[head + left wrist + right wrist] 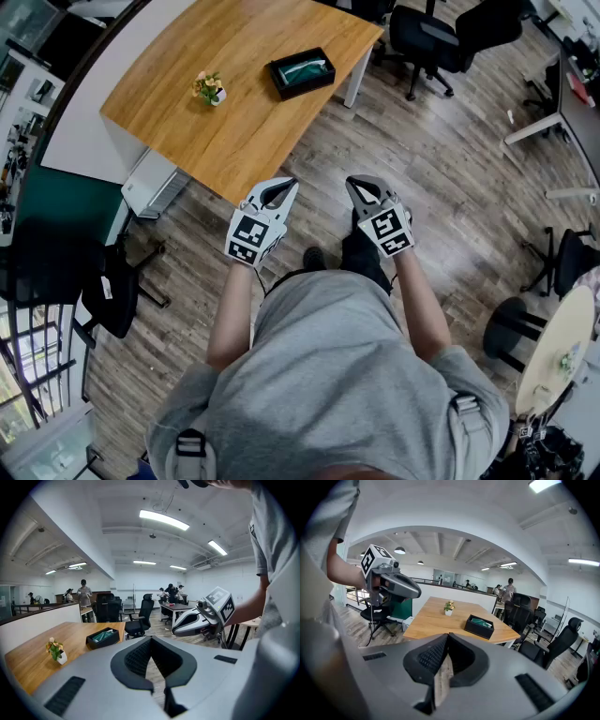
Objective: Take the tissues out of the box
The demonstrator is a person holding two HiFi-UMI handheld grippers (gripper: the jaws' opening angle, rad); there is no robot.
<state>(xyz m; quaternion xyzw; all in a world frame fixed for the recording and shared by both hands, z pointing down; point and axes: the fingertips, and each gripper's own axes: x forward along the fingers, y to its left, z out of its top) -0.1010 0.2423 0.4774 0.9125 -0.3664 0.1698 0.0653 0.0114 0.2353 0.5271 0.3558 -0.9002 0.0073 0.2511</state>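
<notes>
Wood-grain table [246, 45], rounded corner: small potted flowers [209, 89], then the black rectangular tissue box [302, 72], open top, teal pack inside, well apart from both tools. Left gripper [278, 191] and right gripper [364, 191]: grey shells, ribbed black pads, 2 jaws each pinched together on nothing, above plank floor [450, 187].

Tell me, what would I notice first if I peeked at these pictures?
Probably the left gripper and the right gripper, held side by side before the person, each bearing a square-marked cube, both shut and empty. Beyond them a wooden table carries a black tissue box, with a little pot of flowers to its left in the head view.
</notes>
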